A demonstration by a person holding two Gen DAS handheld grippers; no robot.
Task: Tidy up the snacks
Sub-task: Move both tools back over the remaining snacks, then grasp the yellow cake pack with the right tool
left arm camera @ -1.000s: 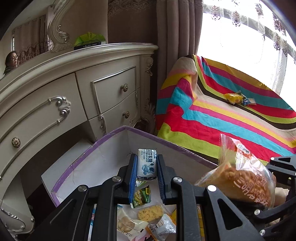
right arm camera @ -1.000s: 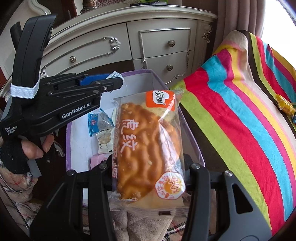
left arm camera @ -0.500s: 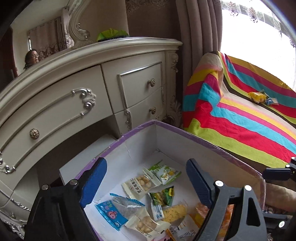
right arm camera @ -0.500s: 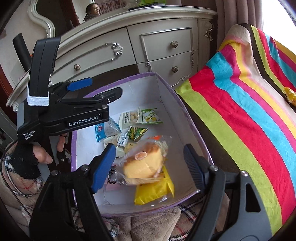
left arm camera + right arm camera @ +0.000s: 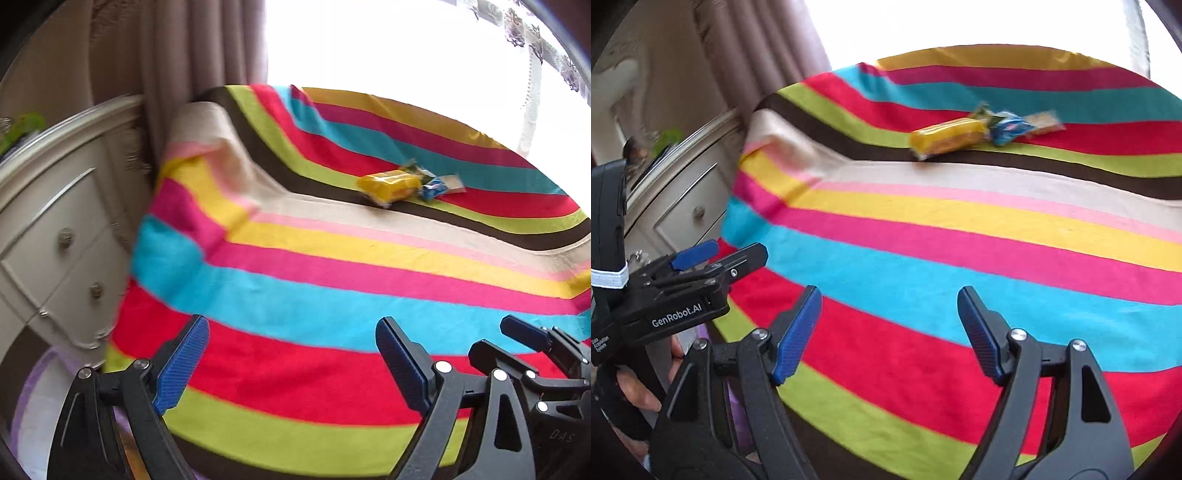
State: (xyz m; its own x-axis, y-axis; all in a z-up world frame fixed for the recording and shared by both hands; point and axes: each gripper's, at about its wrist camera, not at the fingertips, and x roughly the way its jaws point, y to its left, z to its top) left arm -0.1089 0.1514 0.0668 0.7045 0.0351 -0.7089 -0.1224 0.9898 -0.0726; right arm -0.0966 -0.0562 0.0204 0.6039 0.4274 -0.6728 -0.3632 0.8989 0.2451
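Observation:
A yellow snack pack (image 5: 389, 185) lies far off on the striped blanket (image 5: 332, 280), with a blue packet (image 5: 435, 189) and a small clear packet (image 5: 453, 182) beside it. The right wrist view shows the same yellow pack (image 5: 948, 138) and blue packet (image 5: 1010, 127). My left gripper (image 5: 291, 334) is open and empty over the blanket's near edge. My right gripper (image 5: 889, 297) is open and empty, to the right of the left one. A corner of the purple-rimmed box (image 5: 31, 391) shows at lower left.
A cream dresser with drawers (image 5: 55, 236) stands left of the bed. Brown curtains (image 5: 177, 55) hang behind it beside a bright window. The blanket drapes over the bed's corner (image 5: 199, 122). The other gripper's body (image 5: 665, 295) is at left in the right wrist view.
Both grippers let their snacks drop into the box, opened, then swung right from the box toward the bed. The box has left the middle of both views.

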